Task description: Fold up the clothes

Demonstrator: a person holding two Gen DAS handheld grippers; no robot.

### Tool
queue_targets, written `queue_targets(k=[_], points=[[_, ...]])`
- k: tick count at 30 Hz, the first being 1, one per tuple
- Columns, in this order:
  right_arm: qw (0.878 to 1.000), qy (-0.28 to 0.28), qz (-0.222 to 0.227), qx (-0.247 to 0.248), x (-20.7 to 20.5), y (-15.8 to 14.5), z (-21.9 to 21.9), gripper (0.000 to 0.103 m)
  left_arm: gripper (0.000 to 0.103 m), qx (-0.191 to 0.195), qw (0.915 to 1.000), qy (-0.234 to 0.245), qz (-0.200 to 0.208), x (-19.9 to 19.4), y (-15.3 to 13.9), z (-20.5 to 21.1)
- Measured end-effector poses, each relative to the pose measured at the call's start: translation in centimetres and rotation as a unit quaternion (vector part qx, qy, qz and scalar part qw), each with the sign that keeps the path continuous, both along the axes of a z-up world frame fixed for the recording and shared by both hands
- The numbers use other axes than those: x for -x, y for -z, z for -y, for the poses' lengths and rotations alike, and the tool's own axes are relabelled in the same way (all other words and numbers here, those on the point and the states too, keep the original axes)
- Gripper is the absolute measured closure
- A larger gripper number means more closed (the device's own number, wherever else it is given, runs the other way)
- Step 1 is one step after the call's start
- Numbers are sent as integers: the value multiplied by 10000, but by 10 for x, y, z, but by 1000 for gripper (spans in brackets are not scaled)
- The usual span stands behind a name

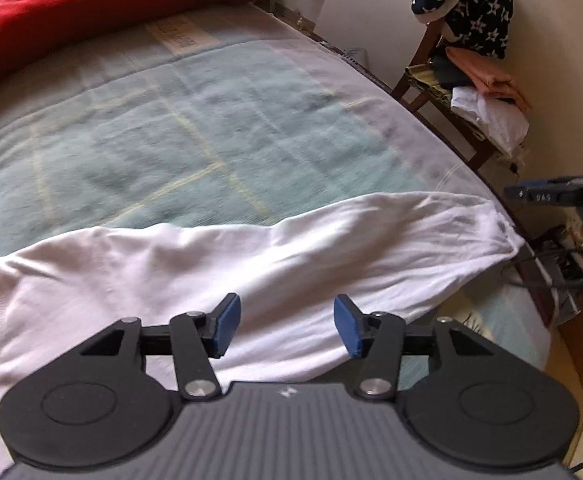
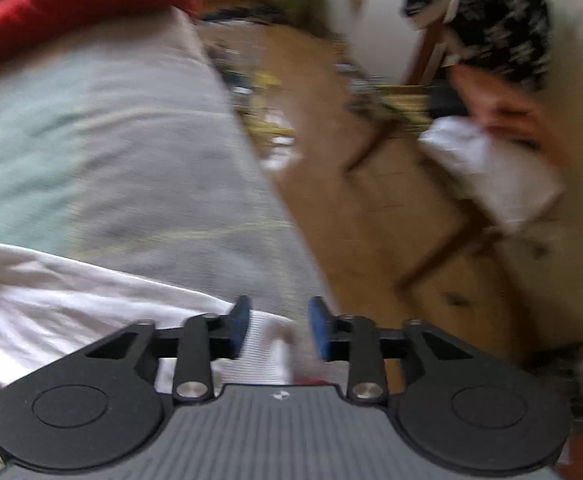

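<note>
A white garment [image 1: 251,264] is lying spread across the near edge of the bed [image 1: 171,128], one end reaching the bed's right edge and drooping a little over it — laid flat, in my judgement, so it can be folded there. The left gripper [image 1: 287,330] is hovering just above the cloth, its blue fingers [image 1: 225,328] standing wide apart and gripping nothing. The right gripper [image 2: 277,328] is sitting over the garment's end by the bed edge; that view is blurred, but its fingers are standing apart, a narrower gap than the left, with white cloth lying between or under them — whether they are touching it I cannot tell. No container is showing; a wooden chair [image 1: 439,92] beside the bed is carrying a heap of clothes [image 1: 487,92], white and orange pieces among them, with a dark star-patterned cloth [image 1: 467,4] hanging on its back.
</note>
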State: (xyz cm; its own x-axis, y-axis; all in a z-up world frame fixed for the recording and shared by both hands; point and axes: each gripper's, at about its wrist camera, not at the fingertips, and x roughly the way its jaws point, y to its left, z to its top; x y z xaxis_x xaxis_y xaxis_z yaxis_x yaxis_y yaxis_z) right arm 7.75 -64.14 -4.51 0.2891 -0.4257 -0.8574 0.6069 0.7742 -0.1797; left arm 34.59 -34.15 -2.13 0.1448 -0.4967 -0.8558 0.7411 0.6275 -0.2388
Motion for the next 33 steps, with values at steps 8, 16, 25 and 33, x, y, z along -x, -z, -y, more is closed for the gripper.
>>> queue_targets(k=[8,16,25,33], points=[[9701,-1631,1259,-1279,-61,-23,-85,51,49,-73,9975,-672,215,-9,1,-55],[9124,-3516,1285,-1654,-171,-4,-164,47,47,-177,9940,-1036,313,-16,5,-121],[8798,-4391,518,-1744,-217,23,-196,98,46,-138,9894,-1432,206,-21,10,-173],[9025,-4069,613,-1272,-239,18,-208,98,46,-103,9864,-1620,259,-29,8,-194]])
